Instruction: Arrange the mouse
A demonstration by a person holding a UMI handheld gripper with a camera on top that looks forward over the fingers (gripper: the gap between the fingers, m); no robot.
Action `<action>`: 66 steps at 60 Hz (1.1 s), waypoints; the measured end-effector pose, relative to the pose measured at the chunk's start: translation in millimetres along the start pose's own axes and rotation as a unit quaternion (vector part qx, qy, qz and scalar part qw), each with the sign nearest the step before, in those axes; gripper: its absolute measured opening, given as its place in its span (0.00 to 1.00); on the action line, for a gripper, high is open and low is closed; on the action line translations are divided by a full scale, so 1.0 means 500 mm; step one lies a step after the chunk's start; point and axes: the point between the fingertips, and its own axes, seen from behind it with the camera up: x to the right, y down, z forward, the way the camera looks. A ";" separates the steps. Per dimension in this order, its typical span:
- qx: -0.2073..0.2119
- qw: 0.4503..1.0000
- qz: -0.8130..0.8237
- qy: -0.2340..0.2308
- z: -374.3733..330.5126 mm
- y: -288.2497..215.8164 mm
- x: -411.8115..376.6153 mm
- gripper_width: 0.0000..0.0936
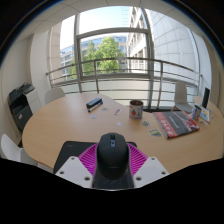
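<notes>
A black computer mouse (111, 155) sits between my gripper's (111, 168) two fingers, its scroll wheel pointing away from me. The magenta pads (88, 157) press against both of its sides, so the gripper is shut on it. A black mouse pad (72, 150) lies on the round wooden table (70, 118) right under and behind the mouse. I cannot tell whether the mouse rests on the pad or hangs just above it.
Beyond the mouse on the table are a mug (136, 108), a dark flat object (95, 102), a pink keyboard (176, 123) with small items near it, and a laptop (183, 96). White chairs (47, 96) ring the table. A large window stands behind.
</notes>
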 end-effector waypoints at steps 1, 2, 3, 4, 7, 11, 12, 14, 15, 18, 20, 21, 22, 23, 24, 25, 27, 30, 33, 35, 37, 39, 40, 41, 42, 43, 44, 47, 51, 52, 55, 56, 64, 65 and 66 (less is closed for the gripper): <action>-0.014 1.000 -0.001 0.001 0.004 0.008 -0.008 0.42; -0.025 1.000 -0.003 0.002 0.014 0.025 -0.015 0.42; -0.035 0.999 -0.005 0.003 0.023 0.040 -0.021 0.42; -0.041 0.999 -0.007 0.005 0.031 0.053 -0.024 0.42; -0.054 0.998 -0.016 0.016 0.071 0.117 -0.026 0.43; -0.071 0.997 -0.016 0.025 0.079 0.144 -0.035 0.49; -0.074 0.997 -0.016 0.025 0.081 0.150 -0.037 0.50; -0.082 0.996 -0.015 0.022 0.093 0.156 -0.027 0.53; -0.083 0.996 -0.013 0.022 0.089 0.166 -0.032 0.55; -0.085 0.996 -0.012 0.030 0.075 0.166 -0.028 0.62; -0.077 0.996 -0.017 0.034 0.059 0.153 -0.028 0.74; -0.072 0.997 -0.021 0.035 0.049 0.145 -0.030 0.81; -0.068 0.997 -0.025 0.034 0.037 0.136 -0.032 0.88; -0.067 0.997 -0.028 0.032 0.026 0.122 -0.033 0.92; -0.062 0.997 -0.032 0.033 0.014 0.114 -0.036 0.89; -0.057 0.997 -0.035 0.034 0.000 0.105 -0.036 0.87; -0.048 0.997 -0.042 0.039 -0.029 0.087 -0.035 0.89; -0.040 0.997 -0.048 0.043 -0.083 0.057 -0.042 0.91; -0.029 0.997 -0.050 0.049 -0.136 0.032 -0.043 0.90; -0.021 0.997 -0.051 0.051 -0.175 0.014 -0.048 0.90; -0.016 0.997 -0.051 0.052 -0.208 0.005 -0.049 0.90; -0.012 0.997 -0.050 0.052 -0.240 -0.001 -0.053 0.90; -0.011 0.997 -0.050 0.051 -0.256 -0.002 -0.054 0.90; -0.012 0.997 -0.049 0.051 -0.271 -0.002 -0.057 0.90; -0.011 0.998 -0.049 0.049 -0.292 -0.004 -0.063 0.90; -0.010 0.998 -0.049 0.047 -0.305 -0.007 -0.065 0.90; -0.009 0.998 -0.049 0.045 -0.319 -0.007 -0.067 0.90; -0.007 0.998 -0.049 0.047 -0.358 -0.002 -0.065 0.90; -0.004 0.998 -0.048 0.049 -0.408 0.008 -0.067 0.90; -0.003 0.998 -0.047 0.050 -0.418 0.011 -0.066 0.90; -0.003 0.998 -0.042 0.048 -0.448 0.022 -0.067 0.90; -0.002 0.998 -0.040 0.047 -0.456 0.032 -0.073 0.90; -0.004 0.998 -0.036 0.048 -0.509 0.053 -0.064 0.90; -0.004 0.998 -0.038 0.048 -0.514 0.054 -0.063 0.90; -0.002 0.998 -0.040 0.049 -0.515 0.061 -0.067 0.90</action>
